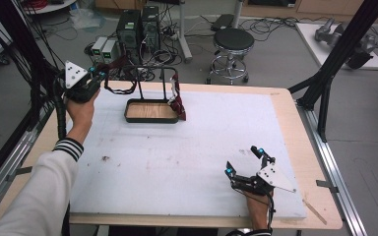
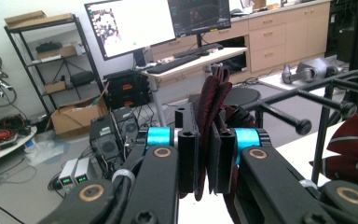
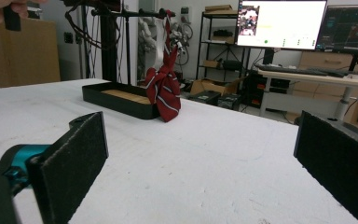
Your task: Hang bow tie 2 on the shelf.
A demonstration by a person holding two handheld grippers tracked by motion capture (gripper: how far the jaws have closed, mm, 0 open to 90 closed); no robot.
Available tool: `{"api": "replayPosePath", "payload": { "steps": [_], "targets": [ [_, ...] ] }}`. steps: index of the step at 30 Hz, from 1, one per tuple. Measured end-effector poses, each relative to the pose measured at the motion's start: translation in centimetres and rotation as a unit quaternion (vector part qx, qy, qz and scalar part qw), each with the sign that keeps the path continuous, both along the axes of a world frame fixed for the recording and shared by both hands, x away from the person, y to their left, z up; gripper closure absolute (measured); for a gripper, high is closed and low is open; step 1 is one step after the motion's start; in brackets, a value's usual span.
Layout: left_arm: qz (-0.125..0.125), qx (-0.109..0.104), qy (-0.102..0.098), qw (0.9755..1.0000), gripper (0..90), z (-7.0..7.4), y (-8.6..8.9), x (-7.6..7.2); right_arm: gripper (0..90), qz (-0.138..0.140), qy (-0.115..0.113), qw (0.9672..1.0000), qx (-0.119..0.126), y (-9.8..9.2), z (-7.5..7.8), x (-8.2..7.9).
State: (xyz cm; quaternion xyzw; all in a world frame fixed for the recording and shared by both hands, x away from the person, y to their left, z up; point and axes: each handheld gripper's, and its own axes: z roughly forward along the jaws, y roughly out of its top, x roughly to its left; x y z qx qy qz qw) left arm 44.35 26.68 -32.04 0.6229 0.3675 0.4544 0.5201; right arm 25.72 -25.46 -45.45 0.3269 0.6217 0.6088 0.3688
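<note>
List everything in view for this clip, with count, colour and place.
Tie: one, dark red with pale stripes, hung over the rack's bar, its far end pinched in the left gripper.
Rack: one, black metal, rising from the tray.
Tray: one, black rim with wooden floor, far side of the mat.
Mat: one, white, covering the table.
Table: one, light wood.
Stool: one, black seat, on the floor beyond the table.
Monitors: two, lit, on a desk behind.
Left gripper: black with blue, shut on the tie, raised at the rack's left.
Right gripper: black, jaws wide open, resting low on the mat's near right.
</note>
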Motion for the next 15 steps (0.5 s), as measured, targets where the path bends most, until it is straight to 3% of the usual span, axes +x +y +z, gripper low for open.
{"api": "replayPosePath", "payload": {
  "steps": [8, 15],
  "targets": [
    [0.006, -0.006, 0.012, 0.9999, 84.1, -1.3, 0.2, 0.0, 2.0, -0.001, 0.000, 1.0000, 0.004, -0.1, 0.0, 0.0],
    [0.019, -0.003, 0.035, 0.9992, 84.0, -2.6, 0.7, 0.1, 2.0, -0.002, 0.000, 1.0000, 0.005, -0.1, -0.1, -0.1]
  ]
}}
